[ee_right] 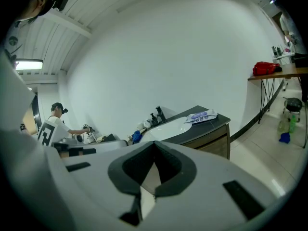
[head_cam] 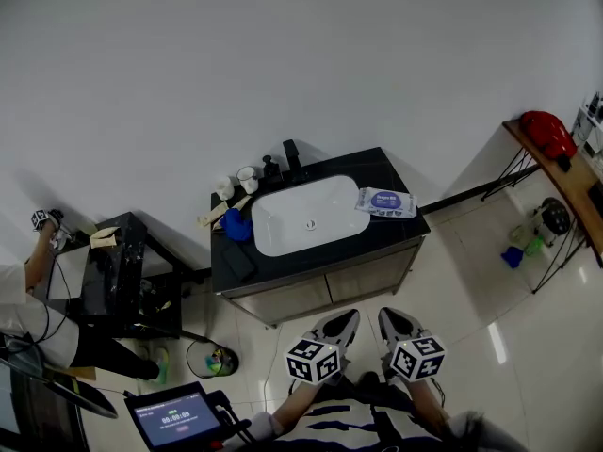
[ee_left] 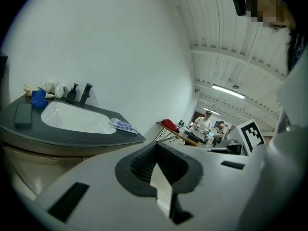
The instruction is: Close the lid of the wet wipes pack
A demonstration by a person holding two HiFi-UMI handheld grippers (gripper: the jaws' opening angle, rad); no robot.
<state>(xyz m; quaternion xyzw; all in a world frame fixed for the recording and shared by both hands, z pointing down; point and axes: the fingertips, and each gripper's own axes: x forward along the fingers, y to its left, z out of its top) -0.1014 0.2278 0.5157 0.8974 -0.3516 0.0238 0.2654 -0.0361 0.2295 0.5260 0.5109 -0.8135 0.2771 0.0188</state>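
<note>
The left gripper (head_cam: 339, 323) and right gripper (head_cam: 396, 321) are pale grey shells with black rectangular slots; dark ribbed pads (ee_left: 139, 165) line their fingers. Each carries a cube (head_cam: 313, 361) of black-and-white square markers. The person's top (head_cam: 330, 414) is dark with white stripes.

Bright even light, white wall (head_cam: 283, 55) shaded grey toward head view corners, glare patch seen on floor tiles (head_cam: 497, 343), ceiling strip light (ee_left: 229, 91) blown out in left gripper view, wet wipes pack (head_cam: 385, 201) rendered small yet sharp, fisheye bending and vignetted corners noted in gripper views
</note>
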